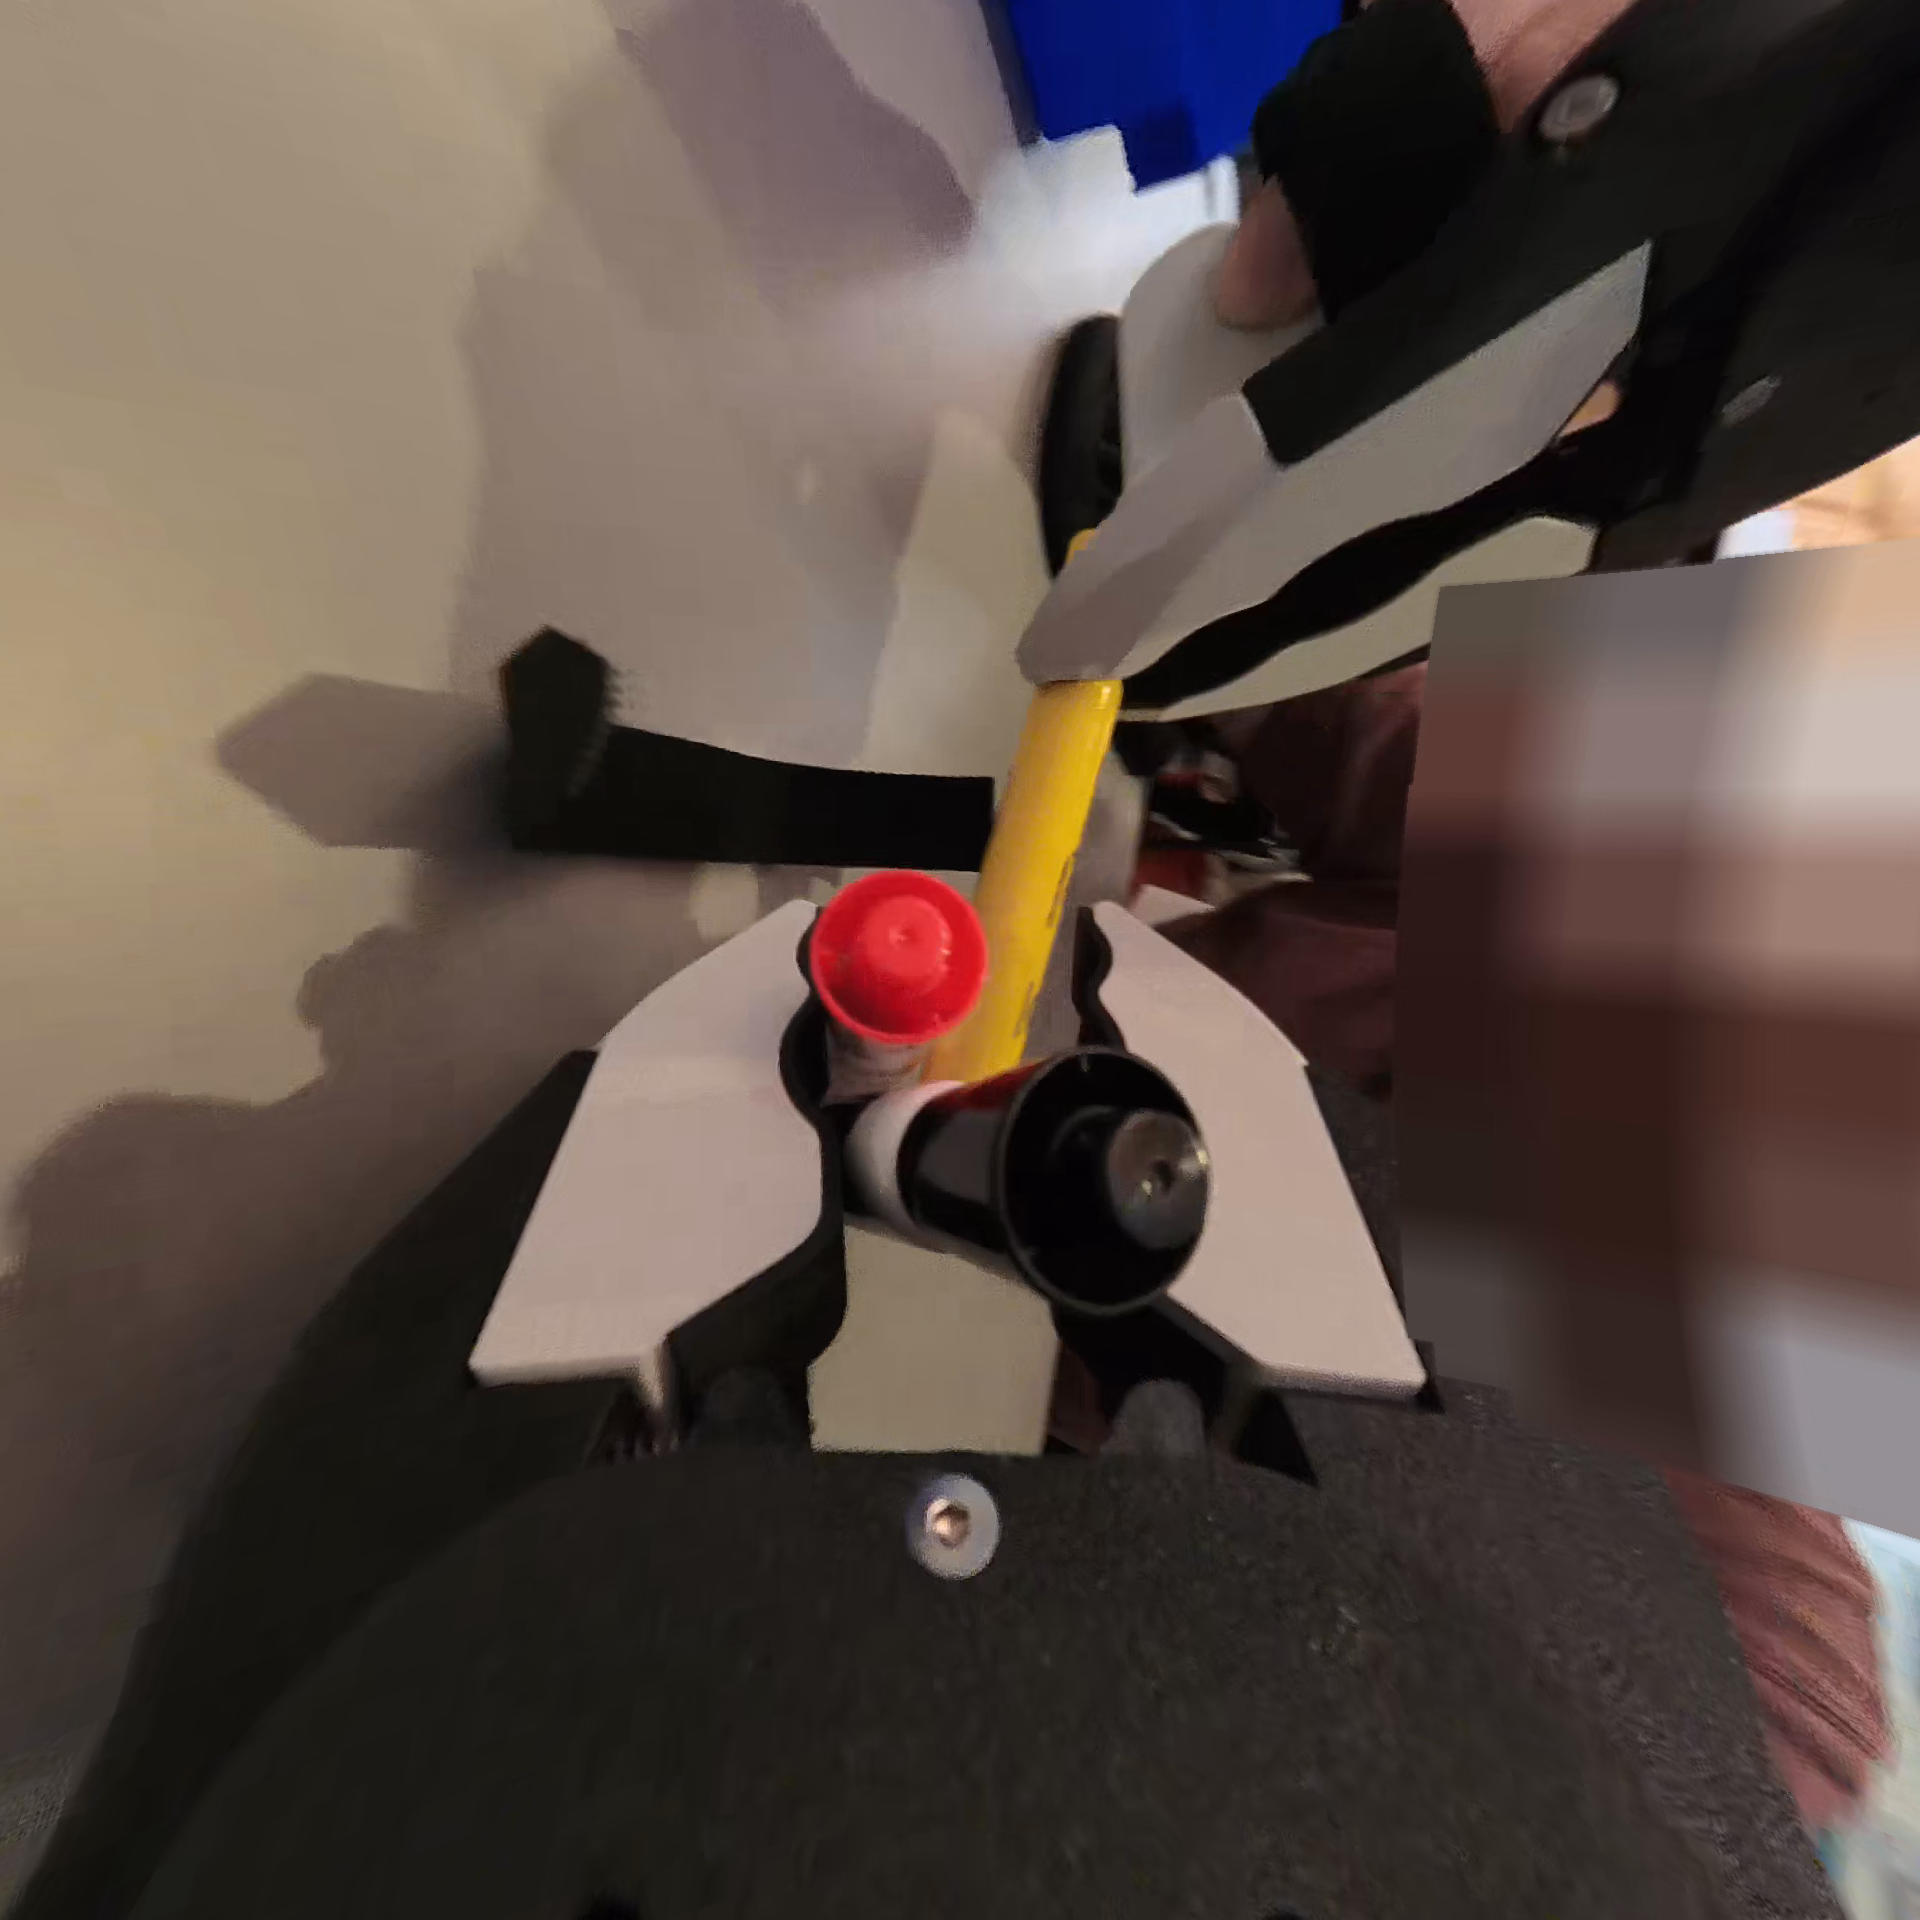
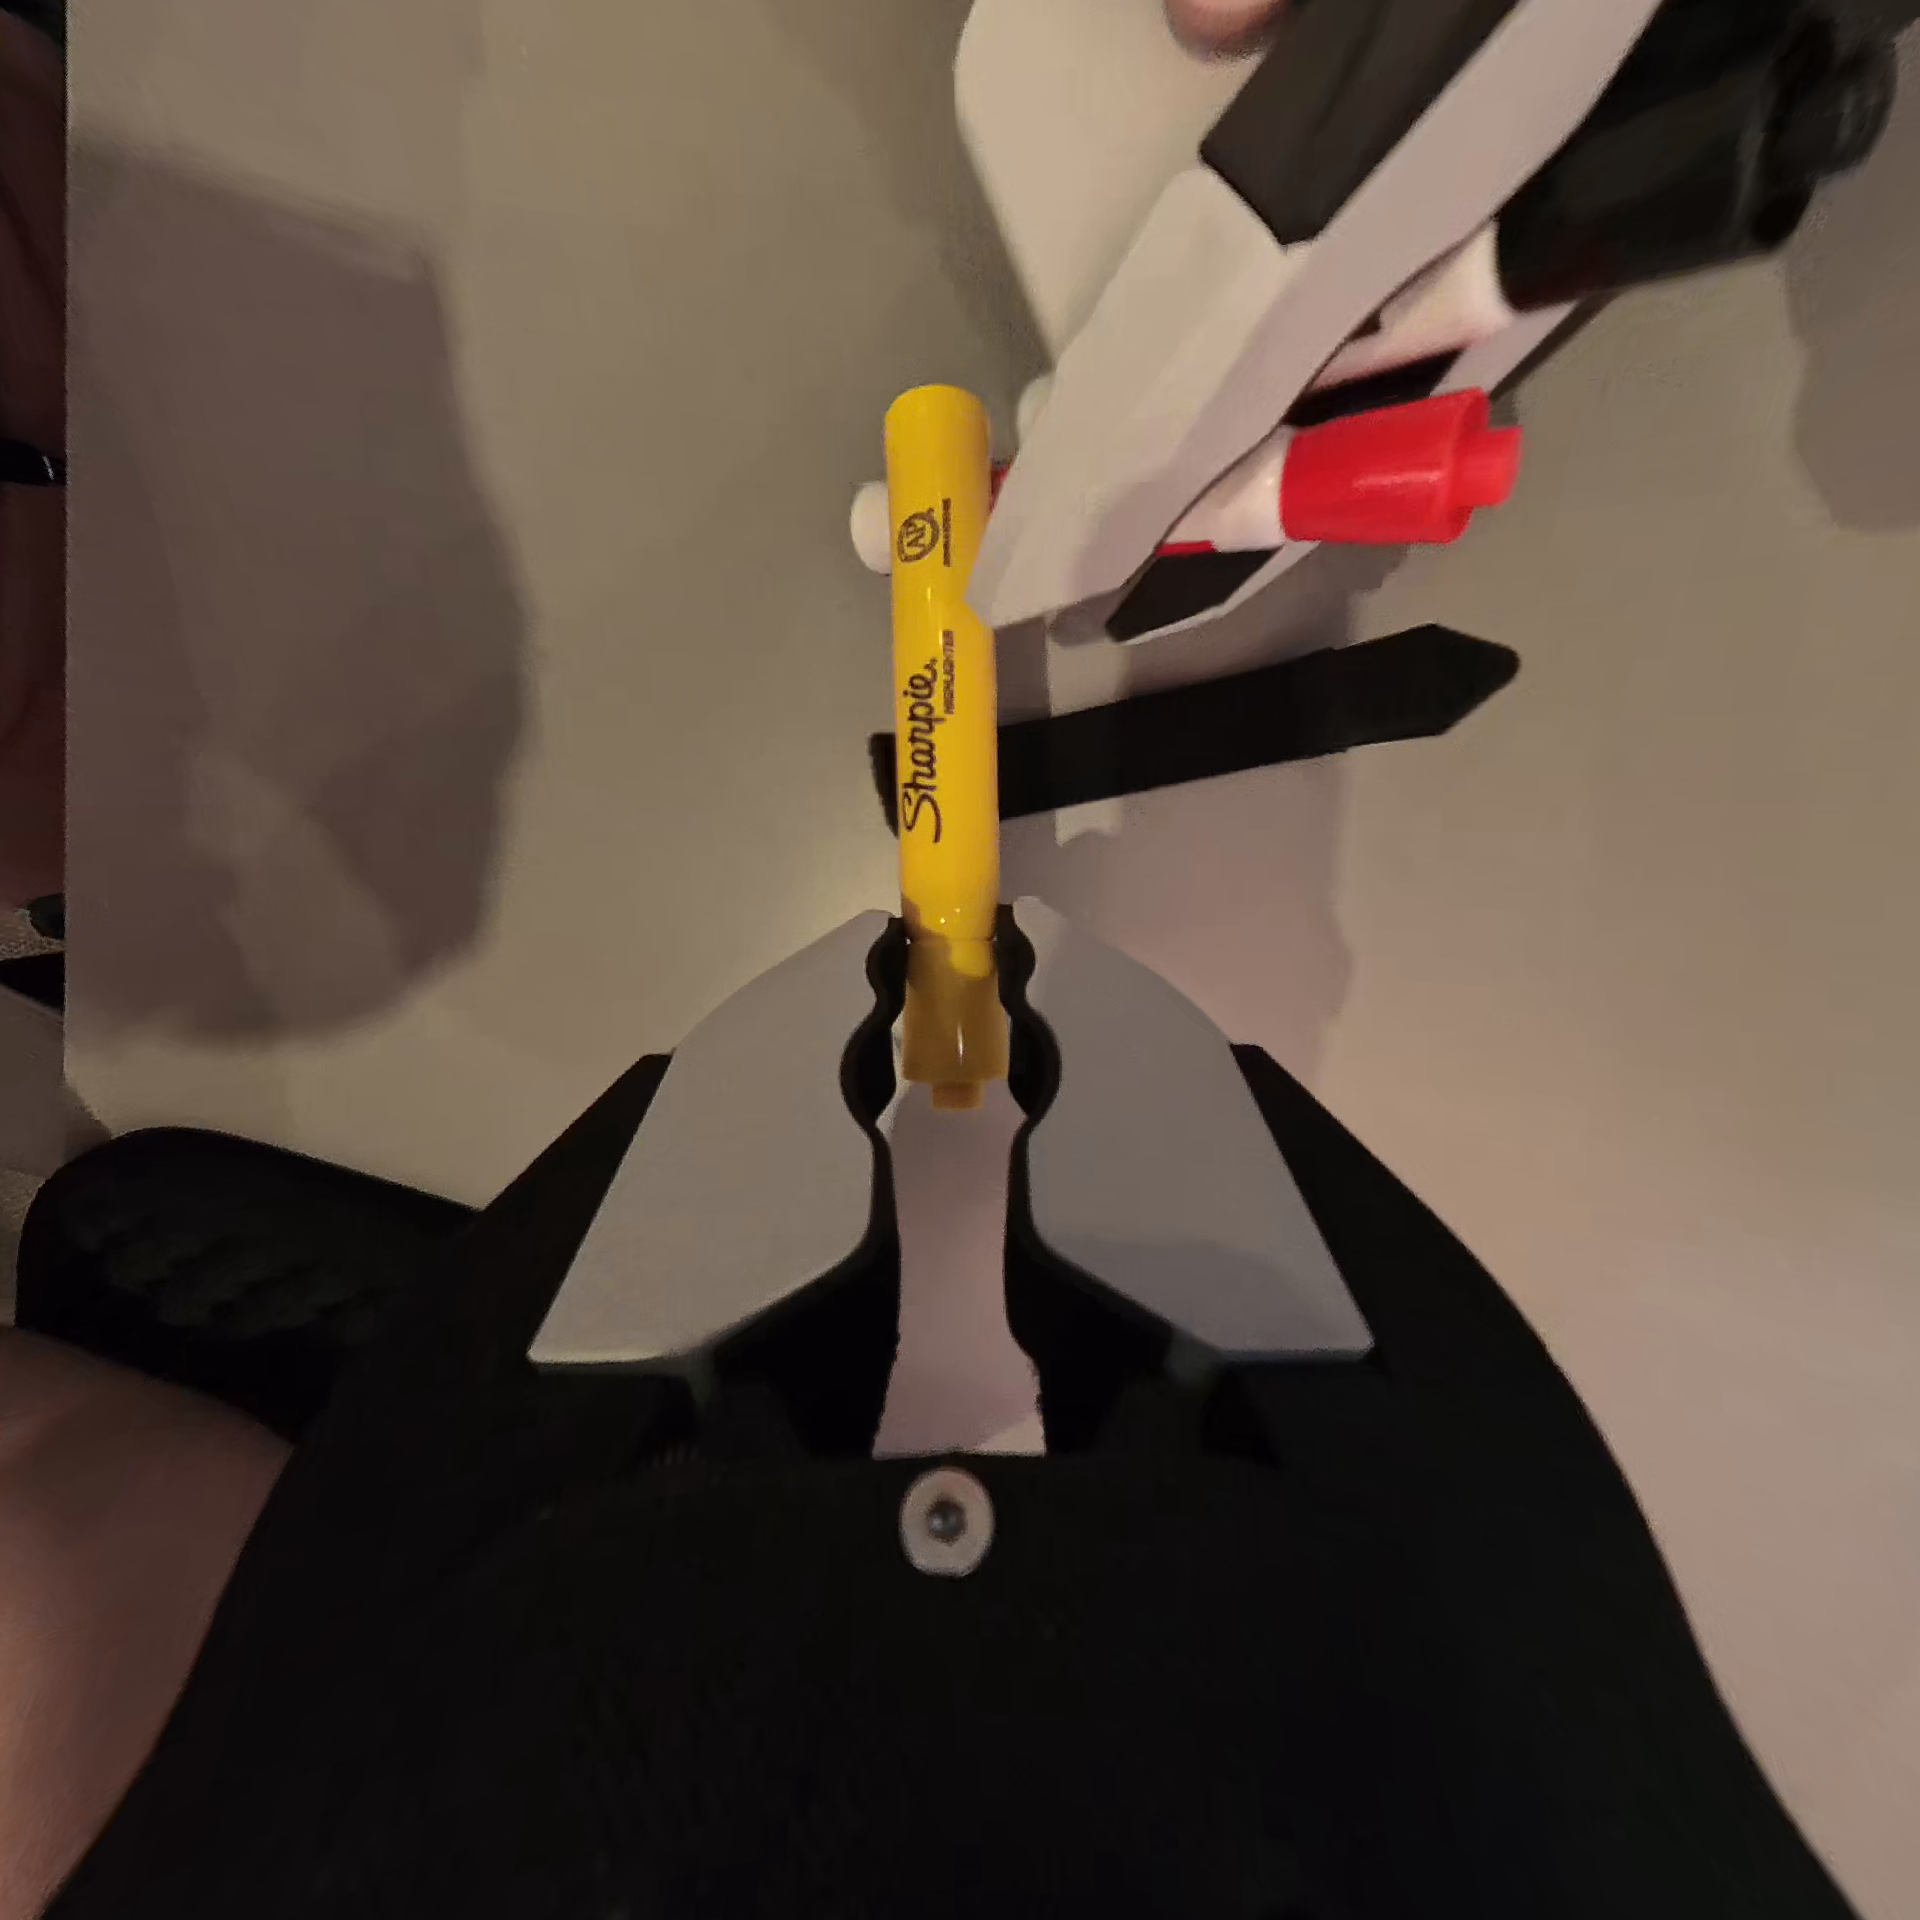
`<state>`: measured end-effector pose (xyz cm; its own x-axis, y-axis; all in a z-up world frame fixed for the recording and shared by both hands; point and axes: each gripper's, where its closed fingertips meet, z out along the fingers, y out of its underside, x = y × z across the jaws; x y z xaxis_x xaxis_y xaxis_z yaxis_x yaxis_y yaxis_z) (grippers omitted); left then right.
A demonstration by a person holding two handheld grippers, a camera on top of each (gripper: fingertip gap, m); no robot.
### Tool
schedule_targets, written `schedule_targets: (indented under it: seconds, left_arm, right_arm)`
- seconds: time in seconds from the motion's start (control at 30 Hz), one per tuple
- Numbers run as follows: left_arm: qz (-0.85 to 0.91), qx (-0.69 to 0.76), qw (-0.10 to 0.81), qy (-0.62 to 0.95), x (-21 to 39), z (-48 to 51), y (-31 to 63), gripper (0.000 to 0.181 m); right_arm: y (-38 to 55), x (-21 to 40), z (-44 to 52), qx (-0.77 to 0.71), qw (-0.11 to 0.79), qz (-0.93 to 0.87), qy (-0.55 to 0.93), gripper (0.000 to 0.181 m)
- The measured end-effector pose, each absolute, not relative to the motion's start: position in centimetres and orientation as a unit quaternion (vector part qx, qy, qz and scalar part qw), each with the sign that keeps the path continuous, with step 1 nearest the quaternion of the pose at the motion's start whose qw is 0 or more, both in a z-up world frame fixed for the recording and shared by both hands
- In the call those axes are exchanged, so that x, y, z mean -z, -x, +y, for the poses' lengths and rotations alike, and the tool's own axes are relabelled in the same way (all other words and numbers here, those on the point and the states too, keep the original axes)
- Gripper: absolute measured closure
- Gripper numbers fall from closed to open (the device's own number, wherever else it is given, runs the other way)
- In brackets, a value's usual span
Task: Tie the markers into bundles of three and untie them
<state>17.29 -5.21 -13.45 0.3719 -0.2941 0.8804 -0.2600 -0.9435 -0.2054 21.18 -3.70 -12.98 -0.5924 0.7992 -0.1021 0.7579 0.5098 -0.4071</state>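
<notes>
My left gripper [image 1: 951, 925] is shut on a red-capped marker [image 1: 899, 956] and a black-capped marker [image 1: 1039, 1164], whose caps point back at the camera. A yellow highlighter [image 1: 1049, 821] runs from between its fingertips up to my right gripper [image 1: 1081, 686]. In the right wrist view my right gripper [image 2: 951, 925] is shut on one end of the yellow highlighter [image 2: 940, 675]. The highlighter's far end lies against the left gripper [image 2: 1060, 540], which holds the red marker [image 2: 1392, 483] and the black marker [image 2: 1642, 239]. A black strap [image 1: 748, 810] [image 2: 1247, 717] lies flat on the table below.
The pale table top [image 1: 260, 416] [image 2: 623, 416] stretches out under both grippers. A gloved hand [image 1: 1351, 135] holds the right gripper. A blue object [image 1: 1122, 83] stands at the far edge. Dark red cloth [image 1: 1330, 831] is at the right. The left gripper's tips are roughly 5 cm from the right gripper's.
</notes>
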Motion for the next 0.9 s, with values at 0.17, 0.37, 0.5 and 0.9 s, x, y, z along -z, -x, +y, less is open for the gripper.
schedule_targets:
  seconds: [0.17,0.37,0.5,0.9]
  left_arm:
    - [0.185,0.452,0.088,0.868,12.9,-3.6,-15.8,0.134]
    - [0.201,0.358,0.129,0.903,12.9,-2.6,-13.8,0.134]
    - [0.201,0.311,0.179,0.911,12.0,-1.2,-12.1,0.132]
    - [0.221,0.208,0.524,0.796,-1.1,1.4,-8.2,0.122]
  right_arm:
    - [-21.4,12.2,-2.5,-0.218,0.071,-0.858,0.46,0.163]
    - [-21.5,13.9,-0.8,-0.21,0.053,-0.839,0.5,0.163]
    - [-21.7,15.0,-0.5,-0.215,0.036,-0.835,0.505,0.163]
    - [-21.7,14.1,0.5,-0.218,0.062,-0.829,0.511,0.163]
